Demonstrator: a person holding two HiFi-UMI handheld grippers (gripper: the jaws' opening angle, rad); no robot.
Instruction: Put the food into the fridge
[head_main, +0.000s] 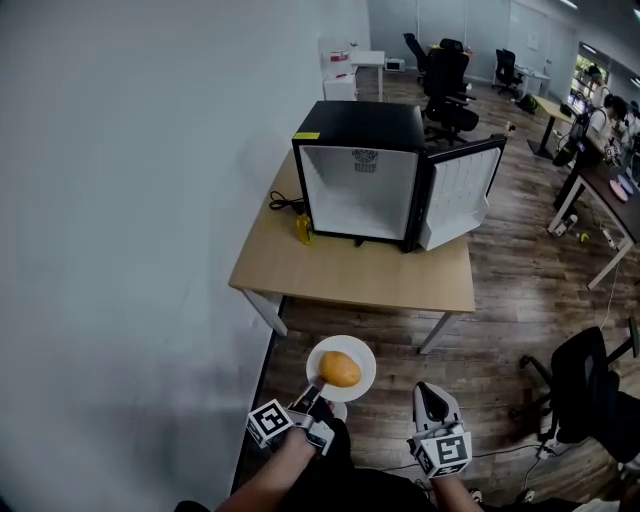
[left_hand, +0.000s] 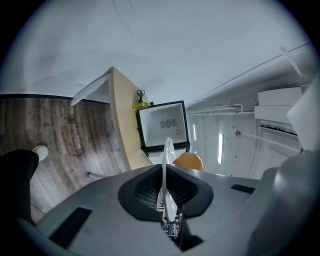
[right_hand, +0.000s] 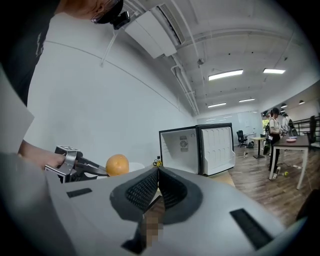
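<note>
White plate (head_main: 356, 352), 1 only, low centre in the head view, w/ 1 orange (head_main: 340, 369) on it. The left gripper (head_main: 316, 394) is clenched on the plate's near rim; in the left gripper view the rim runs edge-on between the pads, w/ the orange just past them. Pinching the rim prob. keeps the plate flat so the orange won't roll, and leaves the food itself untouched.

The right gripper (head_main: 429, 396), 1 of 2, sits just right of the plate, not touching it. Its jaws are closed on nothing, pads meeting at the tips. Prob. kept free for the door or to steady the load.

1 fridge (head_main: 362, 125) stands upper centre on 1 wooden counter (head_main: 350, 272), against the wall. Its 1 door (head_main: 462, 188) is swung wide to the right, so the white inside faces the plate and looks bare, i.e. the way in is open.

Plate and orange are well apart from the fridge, over the wood floor in front of the counter. Carry not yet finished, I'd say. 1 small yellow item (head_main: 303, 230) sits on the counter at the fridge's left corner.
</note>
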